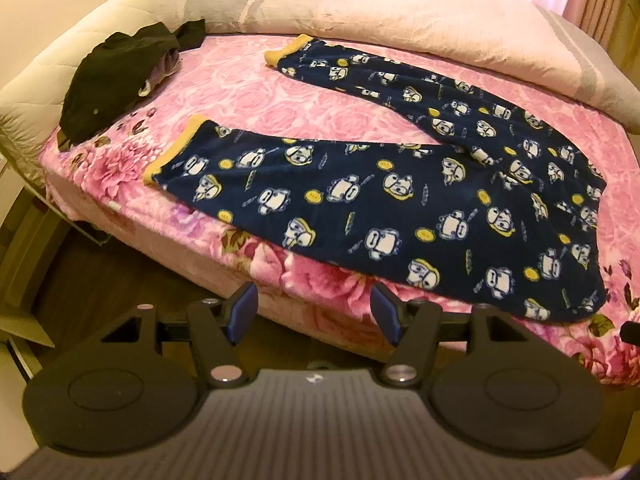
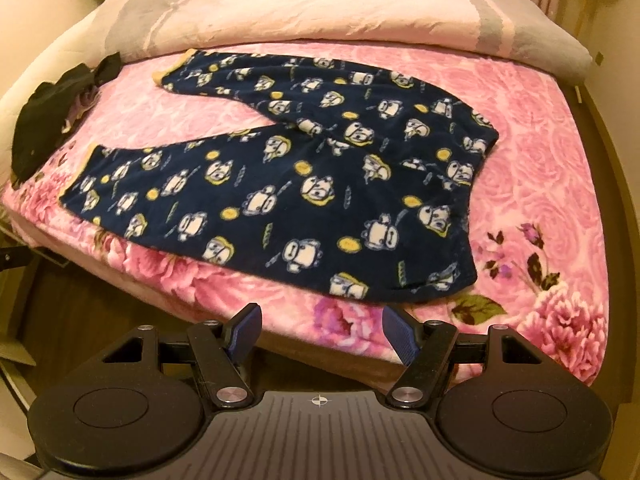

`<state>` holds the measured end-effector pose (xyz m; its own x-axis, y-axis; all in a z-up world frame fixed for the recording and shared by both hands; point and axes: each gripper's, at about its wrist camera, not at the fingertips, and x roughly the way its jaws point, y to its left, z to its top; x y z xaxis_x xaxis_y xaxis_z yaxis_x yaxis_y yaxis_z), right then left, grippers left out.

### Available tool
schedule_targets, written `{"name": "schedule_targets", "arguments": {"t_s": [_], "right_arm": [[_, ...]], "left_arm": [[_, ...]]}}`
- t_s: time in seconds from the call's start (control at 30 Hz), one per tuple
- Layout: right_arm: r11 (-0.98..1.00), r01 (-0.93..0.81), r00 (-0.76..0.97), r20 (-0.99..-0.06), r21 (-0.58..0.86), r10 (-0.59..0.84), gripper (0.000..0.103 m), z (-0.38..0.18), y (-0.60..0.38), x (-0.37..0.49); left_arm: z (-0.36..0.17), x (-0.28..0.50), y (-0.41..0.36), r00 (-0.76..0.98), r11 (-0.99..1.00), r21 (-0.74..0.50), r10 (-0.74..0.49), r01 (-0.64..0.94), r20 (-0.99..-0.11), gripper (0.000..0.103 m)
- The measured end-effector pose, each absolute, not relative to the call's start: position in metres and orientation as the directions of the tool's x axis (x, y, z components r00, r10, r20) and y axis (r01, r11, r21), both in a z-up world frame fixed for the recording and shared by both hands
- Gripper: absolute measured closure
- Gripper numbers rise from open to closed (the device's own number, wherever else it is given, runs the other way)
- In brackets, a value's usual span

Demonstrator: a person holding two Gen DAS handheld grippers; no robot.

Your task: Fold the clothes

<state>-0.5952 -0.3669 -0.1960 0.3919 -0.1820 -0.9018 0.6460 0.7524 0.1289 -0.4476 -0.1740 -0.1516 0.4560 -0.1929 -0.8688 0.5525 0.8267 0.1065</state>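
The trousers [image 1: 400, 184] lie spread flat on the bed [image 1: 256, 108], legs splayed, just ahead of both tongs. The left tongs [image 1: 314, 312] and right tongs [image 2: 320, 332] hang spread apart and empty (probably held back so either can reach a hem).

Bed [image 2: 540, 184], patterned trousers [image 2: 320, 184], dark garment [image 1: 116, 76], perhaps quilt [image 2: 320, 12]

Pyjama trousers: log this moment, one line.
pyjama trousers flat on bed, legs splayed | left gripper open | right gripper open

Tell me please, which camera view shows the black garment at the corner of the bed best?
The left wrist view shows the black garment best: it appears larger there, and its crumpled folds are visible. In the right wrist view the same garment sits at the far left edge, smaller and squeezed by the lens, so little detail can be seen.
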Motion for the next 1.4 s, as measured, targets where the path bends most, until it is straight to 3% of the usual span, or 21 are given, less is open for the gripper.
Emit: {"name": "schedule_targets", "arguments": {"t_s": [0.2, 0.53, 0.8, 1.1, 1.4], "right_arm": [[0.703, 0.701, 0.355, -0.914, 0.121, -0.197, 0.033, -0.206, -0.390, -0.571], [0.500, 0.863, 0.229, -0.934, 0.065, -0.274, 0.033, -0.220, -0.447, -0.498], [0.263, 0.958, 0.202, -0.925, 0.118, -0.323, 0.033, -0.226, -0.465, -0.457], [0.176, 0.982, 0.117, -0.943, 0.064, -0.313, 0.033, -0.258, -0.480, -0.446], [0.283, 0.958, 0.139, -0.926, 0.037, -0.350, 0.033, -0.309, -0.551, -0.430]], "left_arm": [[-0.162, -0.397, -0.197, 0.428, 0.804, 0.096, -0.208, 0.587, -0.880, 0.044], [-0.163, -0.237, -0.248, 0.378, 0.714, 0.105, -0.235, 0.692, -0.896, 0.044], [-0.183, -0.136, -0.317, 0.274, 0.496, 0.065, -0.363, 0.866, -0.890, 0.045], [-0.242, -0.095, -0.395, 0.180, 0.305, 0.053, -0.407, 0.951, -0.895, 0.045], [-0.307, -0.077, -0.466, 0.105, 0.130, 0.048, -0.475, 0.990, -0.874, 0.045]]}}
